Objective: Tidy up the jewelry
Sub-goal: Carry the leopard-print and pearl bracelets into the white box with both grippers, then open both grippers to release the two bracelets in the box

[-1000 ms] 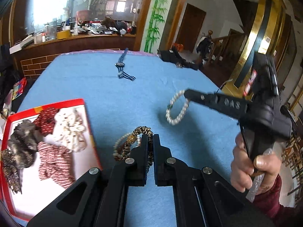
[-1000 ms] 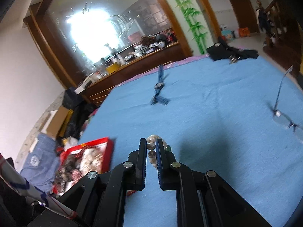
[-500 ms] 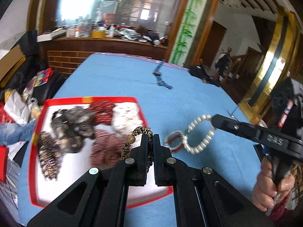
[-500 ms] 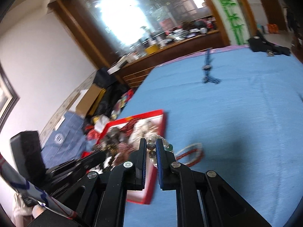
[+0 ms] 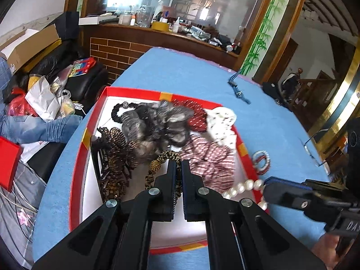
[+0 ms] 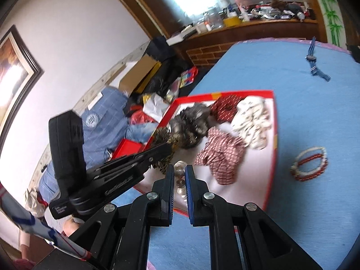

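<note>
My left gripper (image 5: 178, 164) is shut on a brown leopard-print bracelet with a gold bead (image 5: 157, 165) and holds it over the red-rimmed white tray (image 5: 132, 91). My right gripper (image 6: 179, 168) is shut on a white pearl bracelet (image 6: 180, 175), also over the tray (image 6: 271, 175); the pearls show in the left wrist view (image 5: 241, 186) at the right gripper's tip. The tray holds several fabric scrunchies (image 5: 209, 159). A red and white bracelet pair (image 6: 309, 164) lies on the blue cloth right of the tray.
A blue strap (image 5: 238, 90) lies far back on the blue table (image 5: 191, 74). Eyeglasses (image 5: 311, 148) lie at the right edge. A dark item (image 5: 272, 90) sits at the far corner. Clutter and boxes (image 5: 45, 85) fill the floor left of the table.
Both grippers have moved left with their bracelets, from over the bare blue cloth to over the tray. The red and white bracelets stay on the cloth.
</note>
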`<state>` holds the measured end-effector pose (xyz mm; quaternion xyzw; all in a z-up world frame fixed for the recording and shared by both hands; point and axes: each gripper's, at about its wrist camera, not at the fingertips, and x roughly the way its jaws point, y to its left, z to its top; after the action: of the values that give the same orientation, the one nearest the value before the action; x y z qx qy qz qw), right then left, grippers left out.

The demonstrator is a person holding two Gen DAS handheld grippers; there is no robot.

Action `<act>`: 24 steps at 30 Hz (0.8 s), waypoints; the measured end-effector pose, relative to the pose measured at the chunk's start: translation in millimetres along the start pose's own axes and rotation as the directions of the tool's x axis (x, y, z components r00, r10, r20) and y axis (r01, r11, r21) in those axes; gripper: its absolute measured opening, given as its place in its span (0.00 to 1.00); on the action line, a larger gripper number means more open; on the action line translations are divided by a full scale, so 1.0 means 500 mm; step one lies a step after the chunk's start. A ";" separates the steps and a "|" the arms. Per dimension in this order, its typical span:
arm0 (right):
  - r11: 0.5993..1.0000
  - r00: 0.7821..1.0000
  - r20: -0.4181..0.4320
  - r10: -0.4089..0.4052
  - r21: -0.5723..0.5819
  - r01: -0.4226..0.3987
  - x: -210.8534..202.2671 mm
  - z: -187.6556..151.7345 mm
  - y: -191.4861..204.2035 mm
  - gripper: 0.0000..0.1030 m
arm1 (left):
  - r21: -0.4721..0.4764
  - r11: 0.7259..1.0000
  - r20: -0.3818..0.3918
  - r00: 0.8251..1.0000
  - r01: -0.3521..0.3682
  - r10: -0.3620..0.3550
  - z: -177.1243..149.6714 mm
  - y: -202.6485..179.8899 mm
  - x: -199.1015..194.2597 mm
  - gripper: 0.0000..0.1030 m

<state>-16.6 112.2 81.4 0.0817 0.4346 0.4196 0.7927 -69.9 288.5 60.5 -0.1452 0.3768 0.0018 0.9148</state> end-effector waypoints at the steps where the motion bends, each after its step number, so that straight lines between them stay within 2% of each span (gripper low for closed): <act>1: 1.000 1.000 -0.009 -0.012 0.001 0.012 0.012 -0.002 -0.003 0.11 | 0.003 1.000 -0.004 1.000 -0.016 0.016 -0.001 0.002 0.009 0.04; 10: 0.990 0.990 -0.053 -0.133 0.031 0.135 0.051 -0.020 -0.062 0.11 | 0.050 0.996 -0.040 0.996 -0.073 0.075 -0.018 -0.014 0.072 0.04; 18: 0.972 0.972 -0.062 -0.229 0.035 0.231 0.071 -0.025 -0.086 0.11 | 0.125 0.974 -0.006 0.982 -0.187 0.189 -0.027 -0.050 0.092 0.04; 24: 0.960 0.959 -0.060 -0.276 0.036 0.279 0.075 -0.025 -0.098 0.11 | 0.157 0.957 0.017 0.970 -0.242 0.242 -0.032 -0.060 0.099 0.05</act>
<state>13.1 106.1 26.3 0.0258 0.4724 0.2968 0.8295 -41.9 250.4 23.6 -0.0249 0.3917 0.0837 0.9159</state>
